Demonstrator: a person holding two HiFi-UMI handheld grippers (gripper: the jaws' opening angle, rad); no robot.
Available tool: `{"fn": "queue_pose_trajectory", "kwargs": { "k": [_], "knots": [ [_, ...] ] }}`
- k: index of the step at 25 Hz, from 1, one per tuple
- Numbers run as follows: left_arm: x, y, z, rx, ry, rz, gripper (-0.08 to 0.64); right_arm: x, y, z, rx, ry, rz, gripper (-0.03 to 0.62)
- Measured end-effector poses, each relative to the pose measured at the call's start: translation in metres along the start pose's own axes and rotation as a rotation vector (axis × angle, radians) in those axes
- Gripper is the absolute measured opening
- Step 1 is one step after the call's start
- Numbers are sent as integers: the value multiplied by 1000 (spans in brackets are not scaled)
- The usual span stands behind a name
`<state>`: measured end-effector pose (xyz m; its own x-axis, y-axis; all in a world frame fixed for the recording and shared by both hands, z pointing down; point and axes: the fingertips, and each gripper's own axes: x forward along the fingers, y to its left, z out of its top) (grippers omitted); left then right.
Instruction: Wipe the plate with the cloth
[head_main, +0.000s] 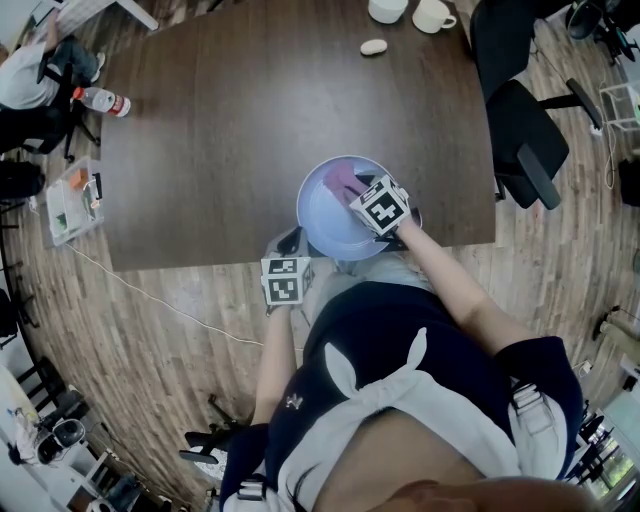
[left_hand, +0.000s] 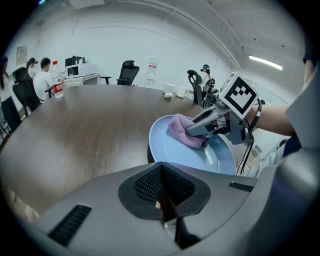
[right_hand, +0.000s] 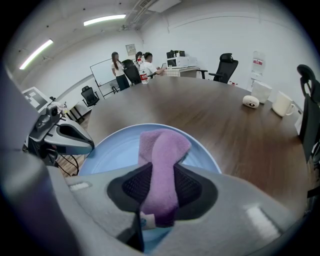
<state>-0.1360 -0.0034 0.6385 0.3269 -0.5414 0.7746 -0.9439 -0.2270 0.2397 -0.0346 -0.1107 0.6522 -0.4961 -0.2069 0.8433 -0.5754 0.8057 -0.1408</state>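
Dark office table (head_main: 200, 150); wiping looks under way. Left gripper (left_hand: 162, 212) pinches the plate (left_hand: 200, 160) rim. Right gripper (right_hand: 157, 212) clamps the purple cloth (right_hand: 162, 150) against it. Next: probably sweep the rest.

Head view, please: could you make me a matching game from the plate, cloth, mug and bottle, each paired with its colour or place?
Things:
1. plate
2. cloth
3. mug
4. bottle

Descriptions:
A. purple, gripped in the right claw
B. white, at the far end of the table
C. red label, at the table's left side
D. light blue

Pairs: 1-D, 2-A, 3-B, 4-C
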Motion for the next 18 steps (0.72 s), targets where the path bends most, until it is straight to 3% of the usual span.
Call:
{"fn": "queue_pose_trajectory", "kwargs": {
  "k": [6,13,18],
  "knots": [
    [0,0,0,0,-5,0,5,-2,-5,-3,-36,19,-18,124],
    [1,-4,0,-6,0,-8,5,-12,-19,-11,-242,92,-136,130],
    [1,0,2,-3,-6,-3,5,-16,-25,-16,-266,118,-165,130]
  ]
}}
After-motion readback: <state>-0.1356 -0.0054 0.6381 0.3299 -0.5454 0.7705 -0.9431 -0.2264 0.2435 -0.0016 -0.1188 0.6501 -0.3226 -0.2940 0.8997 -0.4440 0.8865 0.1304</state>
